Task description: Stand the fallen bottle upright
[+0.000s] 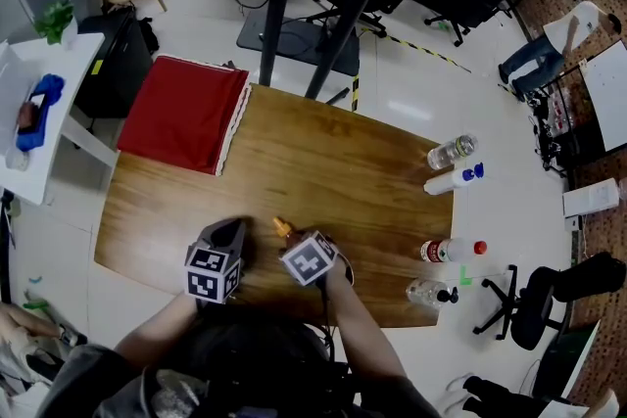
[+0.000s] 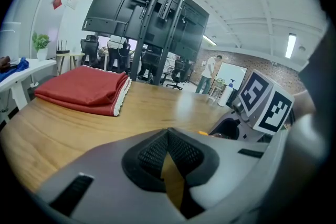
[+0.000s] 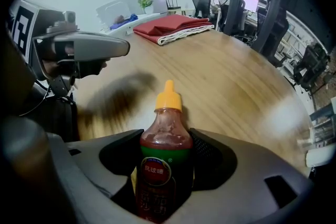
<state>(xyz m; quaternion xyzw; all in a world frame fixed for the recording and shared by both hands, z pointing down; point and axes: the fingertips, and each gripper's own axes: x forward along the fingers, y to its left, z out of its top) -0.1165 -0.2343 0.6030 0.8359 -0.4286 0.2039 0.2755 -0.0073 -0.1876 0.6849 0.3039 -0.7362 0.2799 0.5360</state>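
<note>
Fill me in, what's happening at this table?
A person works over a wooden table with a handheld gripper in each hand. The right gripper points steeply down, its jaws closed against both sides of a red sauce bottle with an orange cap. The bottle appears to lie flat, cap pointing away from the person, not yet stood up. The left gripper hovers beside it, jaws together and empty. A folded red cloth lies at the far corner.
</note>
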